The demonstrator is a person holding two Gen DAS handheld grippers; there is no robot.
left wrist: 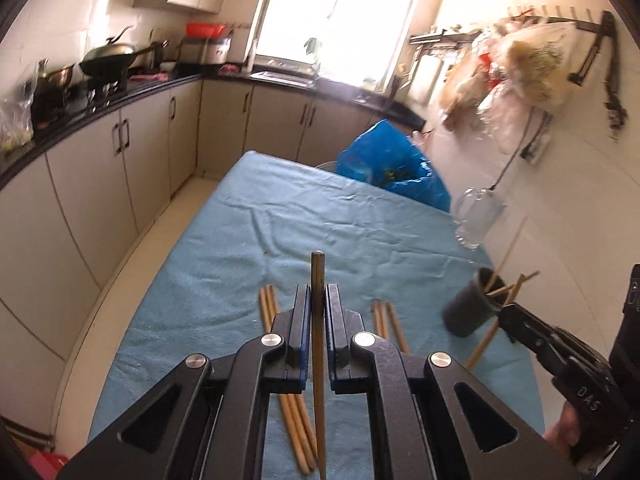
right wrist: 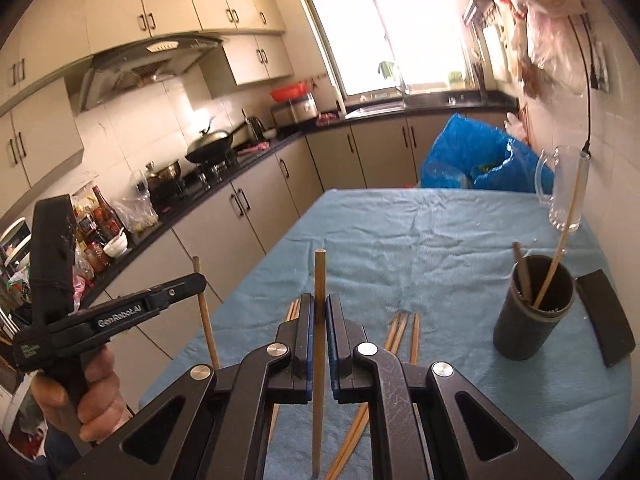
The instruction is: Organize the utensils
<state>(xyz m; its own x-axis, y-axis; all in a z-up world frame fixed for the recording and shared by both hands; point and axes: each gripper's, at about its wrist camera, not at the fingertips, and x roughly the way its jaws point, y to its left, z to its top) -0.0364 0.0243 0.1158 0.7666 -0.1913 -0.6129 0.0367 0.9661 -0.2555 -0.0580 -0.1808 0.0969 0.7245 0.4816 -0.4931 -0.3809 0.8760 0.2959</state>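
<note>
Right now each gripper has its fingers pinched on a single wooden chopstick: the left gripper (left wrist: 318, 294) clamps one (left wrist: 318, 320) that stands up the middle of its view, and the right gripper (right wrist: 319, 304) does the same with its own chopstick (right wrist: 319, 320). Both sticks are nipped somewhere along their length, with a long tail hanging below the fingers, so I'd judge a slip or a swivel likely if either hand tips sharply. The dark cup (right wrist: 532, 308), at the right of the right wrist view, already has a few chopsticks leaning in it at angles; a new stick poked in could catch on those, or nudge the cup over on the soft blue cloth of the bench (right wrist: 400, 232). The glass mug (right wrist: 560, 196) stands just behind the cup and could be knocked. Loose chopsticks (left wrist: 296, 420) lie on the cloth under the fingers. With both hands heading for one cup, they may collide.
</note>
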